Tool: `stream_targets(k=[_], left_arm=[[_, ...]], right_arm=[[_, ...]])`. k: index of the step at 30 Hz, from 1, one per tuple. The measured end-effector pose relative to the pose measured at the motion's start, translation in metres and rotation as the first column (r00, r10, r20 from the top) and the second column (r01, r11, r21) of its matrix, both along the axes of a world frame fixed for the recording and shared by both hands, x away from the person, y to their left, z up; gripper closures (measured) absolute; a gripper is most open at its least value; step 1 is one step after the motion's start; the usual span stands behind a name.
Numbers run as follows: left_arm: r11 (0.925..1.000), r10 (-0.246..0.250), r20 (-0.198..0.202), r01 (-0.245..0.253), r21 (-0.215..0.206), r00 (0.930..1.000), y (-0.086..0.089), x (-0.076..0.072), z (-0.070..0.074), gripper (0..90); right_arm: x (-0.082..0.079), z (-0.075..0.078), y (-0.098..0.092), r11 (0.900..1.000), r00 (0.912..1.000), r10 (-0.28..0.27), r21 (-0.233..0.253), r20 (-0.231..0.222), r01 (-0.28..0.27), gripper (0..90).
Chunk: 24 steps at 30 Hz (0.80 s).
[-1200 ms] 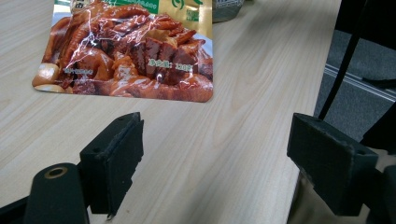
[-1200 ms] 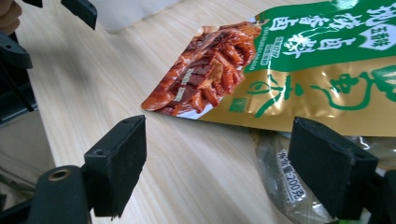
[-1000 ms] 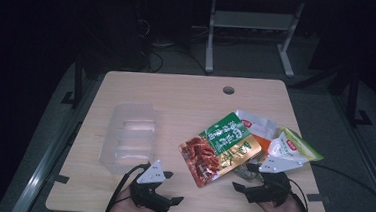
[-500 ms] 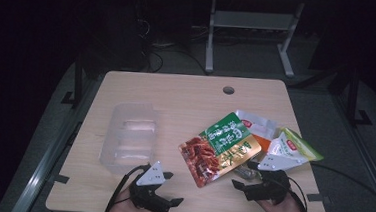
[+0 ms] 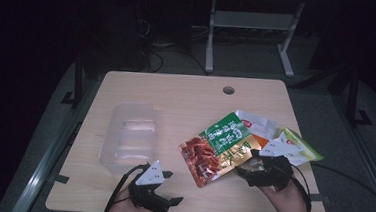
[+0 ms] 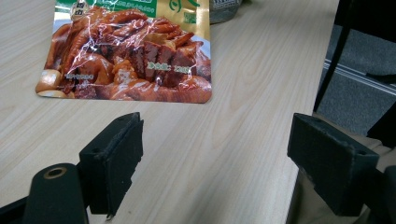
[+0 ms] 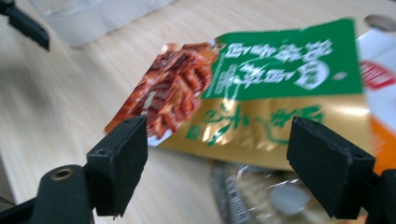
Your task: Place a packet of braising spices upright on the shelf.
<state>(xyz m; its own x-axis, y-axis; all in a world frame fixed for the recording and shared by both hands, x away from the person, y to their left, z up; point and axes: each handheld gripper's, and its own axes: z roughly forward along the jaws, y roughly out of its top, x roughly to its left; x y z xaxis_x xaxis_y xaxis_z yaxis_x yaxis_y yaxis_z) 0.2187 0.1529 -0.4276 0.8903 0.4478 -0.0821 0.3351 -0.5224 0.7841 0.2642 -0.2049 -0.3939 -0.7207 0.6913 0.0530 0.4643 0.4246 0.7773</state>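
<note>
Right tongs (image 5: pixel 250 166) hovering at near edge of snack pouch (image 5: pixel 218 150), jaws standing wide apart, holding nothing. Pouch lying flat on table (image 5: pixel 177 92), directly ahead of right tongs, partly over other packets (image 5: pixel 301 146). Long axis running diagonal, from near-left corner away to far-right. Left tongs (image 5: pixel 168 187) also gaping, empty, pouch lying ahead but well apart. Right hand being nearer, likely one to grasp. Clear tray (image 5: pixel 129 134) sitting beyond left tongs.

Glossy, crinkled foil snack packet (image 6: pixel 128 53) lies on a pale, matt wood-grain table (image 5: pixel 176 95) just ahead of the left claw (image 6: pixel 215 158), whose black pads (image 6: pixel 114 161) look rough and matt; beyond, a clear plastic tray (image 5: pixel 128 136).
</note>
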Motion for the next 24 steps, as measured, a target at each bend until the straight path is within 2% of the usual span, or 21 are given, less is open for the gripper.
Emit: stream_targets(k=[4,6,8,9,14,16,19,24], left_arm=[[1.0000,-0.005,0.004,0.005,0.006,1.0000,0.000,0.000,0.000,17.8],[1.0000,-0.003,0.002,0.003,0.005,1.0000,0.000,0.000,0.000,17.8],[1.0000,-0.004,0.008,0.004,0.003,1.0000,0.000,0.001,0.000,17.8],[1.0000,0.002,0.002,-0.002,-0.007,1.0000,0.000,0.001,0.000,17.8],[1.0000,0.002,-0.002,-0.002,-0.008,1.0000,0.000,0.002,0.000,17.8],[1.0000,0.000,-0.003,0.000,-0.010,1.0000,0.000,0.002,0.000,17.9],[1.0000,-0.008,0.000,0.008,-0.005,1.0000,-0.001,0.002,0.001,17.9],[1.0000,-0.006,0.001,0.006,-0.006,1.0000,0.000,0.001,0.001,17.9]], right_arm=[[0.013,0.014,-0.001,1.000,0.9997,-0.017,-0.016,0.020,0.017,20.9],[0.025,0.021,-0.002,0.999,0.9997,-0.021,-0.034,0.010,0.022,21.3],[0.029,0.022,-0.003,0.999,0.9997,-0.021,-0.036,0.010,0.022,21.8],[0.034,0.023,-0.003,0.999,0.9997,-0.026,-0.044,0.001,0.026,22.0],[0.053,0.027,-0.003,0.997,0.9991,-0.033,-0.071,-0.025,0.031,22.8],[0.063,0.028,-0.002,0.995,0.9986,-0.034,-0.092,-0.042,0.030,23.0],[0.074,0.031,-0.001,0.995,0.9967,-0.037,-0.099,-0.072,0.029,23.1],[0.090,0.033,0.001,0.990,0.9934,-0.043,-0.141,-0.107,0.028,23.8]])
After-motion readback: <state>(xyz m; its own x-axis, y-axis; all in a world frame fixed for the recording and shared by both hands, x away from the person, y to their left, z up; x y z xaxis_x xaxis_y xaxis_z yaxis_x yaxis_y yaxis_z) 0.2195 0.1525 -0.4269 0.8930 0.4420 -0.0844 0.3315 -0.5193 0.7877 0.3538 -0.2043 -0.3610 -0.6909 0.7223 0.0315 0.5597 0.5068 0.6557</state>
